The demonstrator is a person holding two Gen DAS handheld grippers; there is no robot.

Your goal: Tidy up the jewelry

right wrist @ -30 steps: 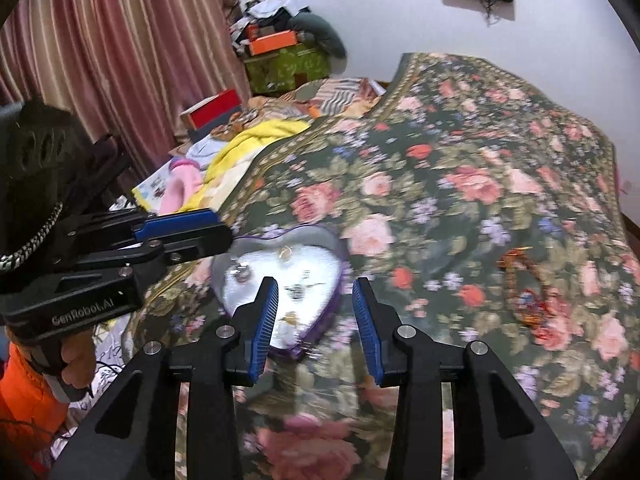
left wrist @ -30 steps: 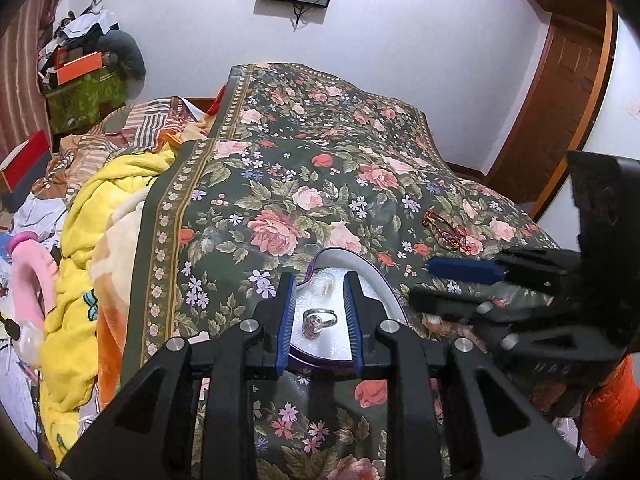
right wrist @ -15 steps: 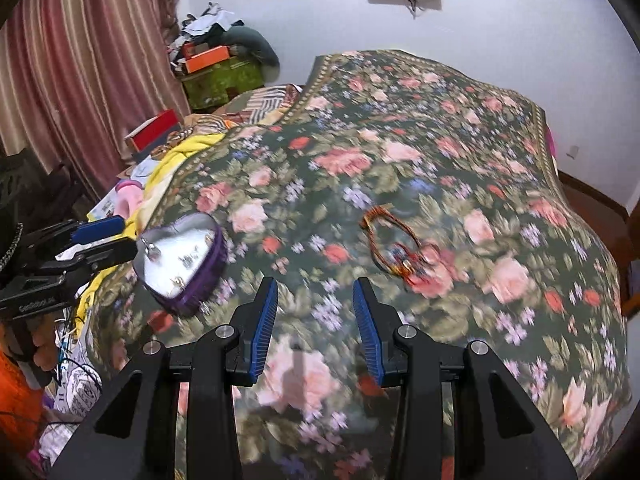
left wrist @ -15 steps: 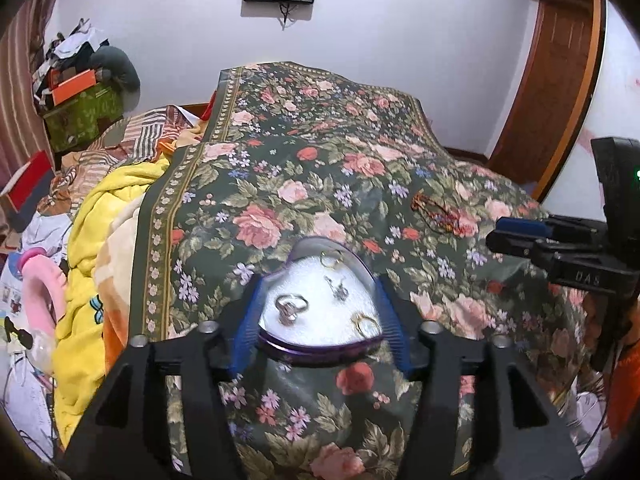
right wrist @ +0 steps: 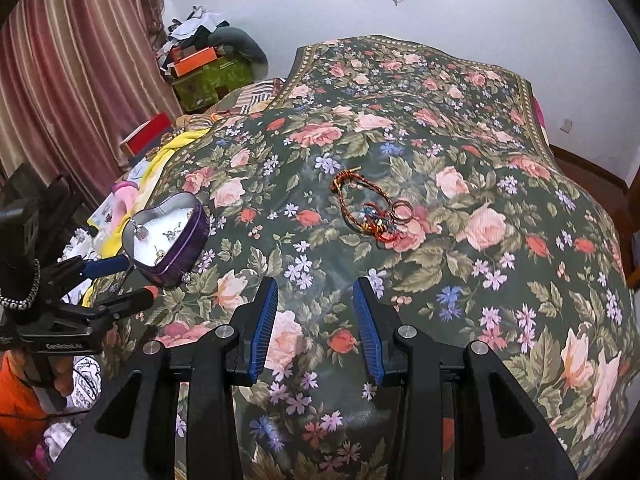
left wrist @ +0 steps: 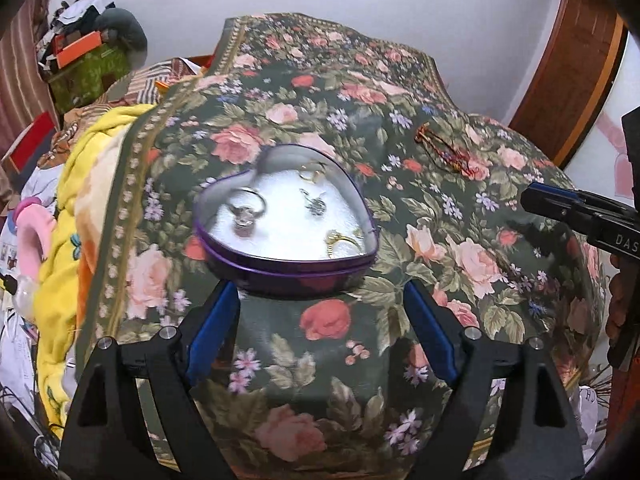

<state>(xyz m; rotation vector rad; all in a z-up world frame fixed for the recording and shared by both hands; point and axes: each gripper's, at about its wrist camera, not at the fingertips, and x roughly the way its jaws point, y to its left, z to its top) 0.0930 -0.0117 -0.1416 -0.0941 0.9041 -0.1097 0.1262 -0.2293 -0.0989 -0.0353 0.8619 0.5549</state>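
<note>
A dark green rose-patterned bedspread (right wrist: 440, 128) carries a purple heart-shaped tin (left wrist: 286, 236) near its left edge. The left gripper (left wrist: 320, 320), jaws just spread wide, holds nothing; the right gripper (right wrist: 316, 324) is partly open, empty.

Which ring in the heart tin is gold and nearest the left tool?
The gold ring at the purple heart-shaped tin's near right rim; the others are silver or farther back.

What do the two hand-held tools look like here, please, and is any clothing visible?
Both the left tool and the right tool are black angular frames with silver screws and ribbed blue pads. The left body carries white lettering and a beaded chain. An orange sleeve shows beneath it.
</note>
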